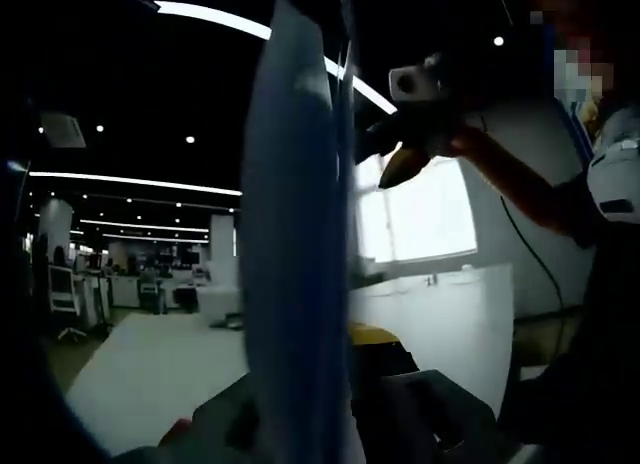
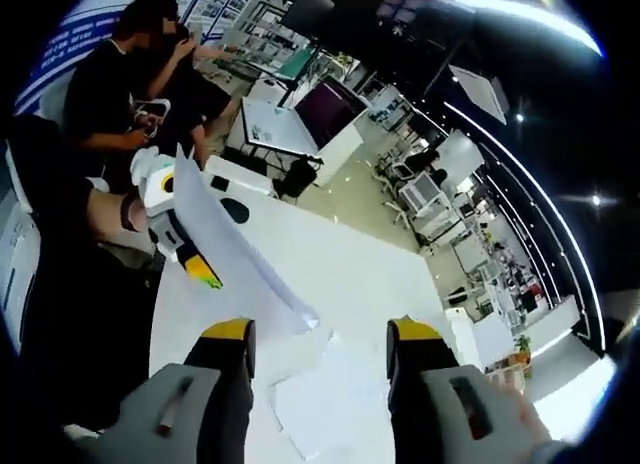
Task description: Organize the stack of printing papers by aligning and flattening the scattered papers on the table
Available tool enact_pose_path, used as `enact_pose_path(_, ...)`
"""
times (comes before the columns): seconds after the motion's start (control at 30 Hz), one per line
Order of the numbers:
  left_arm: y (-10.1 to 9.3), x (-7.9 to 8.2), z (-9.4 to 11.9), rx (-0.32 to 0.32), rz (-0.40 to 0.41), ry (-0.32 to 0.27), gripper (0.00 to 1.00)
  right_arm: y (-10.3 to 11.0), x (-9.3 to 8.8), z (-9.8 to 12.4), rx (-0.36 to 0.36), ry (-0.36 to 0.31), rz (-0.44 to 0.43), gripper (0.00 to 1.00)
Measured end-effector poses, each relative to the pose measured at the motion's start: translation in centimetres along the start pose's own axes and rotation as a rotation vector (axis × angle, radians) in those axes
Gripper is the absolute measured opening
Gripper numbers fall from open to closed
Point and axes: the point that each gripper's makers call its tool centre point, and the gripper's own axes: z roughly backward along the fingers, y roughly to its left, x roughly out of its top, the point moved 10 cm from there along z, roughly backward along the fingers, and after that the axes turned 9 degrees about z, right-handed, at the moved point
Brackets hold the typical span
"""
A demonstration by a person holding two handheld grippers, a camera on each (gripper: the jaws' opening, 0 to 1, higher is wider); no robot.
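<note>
Left tongs (image 2: 205,269) clamp a stack of papers (image 2: 235,249), held up edge-on and tilted above the white counter (image 2: 350,269). Close in the left gripper view, that stack (image 1: 295,254) stands as a tall bluish band. Right tongs (image 2: 320,349) hang wide apart, gripping nothing, over loose sheets (image 2: 320,404) lying flat on the counter.

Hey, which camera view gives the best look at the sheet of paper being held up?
The right gripper view: the raised sheet shows nearly whole, held up at a slant by the left tool over the table. The left gripper view sees the same sheet almost edge-on, as a blurred bluish band up the middle.
</note>
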Motion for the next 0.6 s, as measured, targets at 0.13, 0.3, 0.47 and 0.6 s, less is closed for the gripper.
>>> enact_pose_path(0.13, 0.0, 0.0, 0.0, 0.003, -0.002, 0.003, 0.06, 0.2, -0.9, 0.7, -0.019, -0.031, -0.024, 0.53)
enact_pose_path(0.3, 0.1, 0.0, 0.1, 0.006, -0.001, 0.0, 0.06, 0.5, -2.2, 1.8, -0.051, -0.079, -0.066, 0.58)
enact_pose_path(0.47, 0.1, 0.1, 0.1, 0.007, -0.004, -0.002, 0.06, 1.1, -2.9, 3.0, -0.087, -0.13, -0.097, 0.62)
enact_pose_path(0.6, 0.2, 0.2, 0.1, 0.008, -0.006, -0.002, 0.06, 1.8, -3.2, 3.8, -0.115, -0.172, -0.107, 0.66)
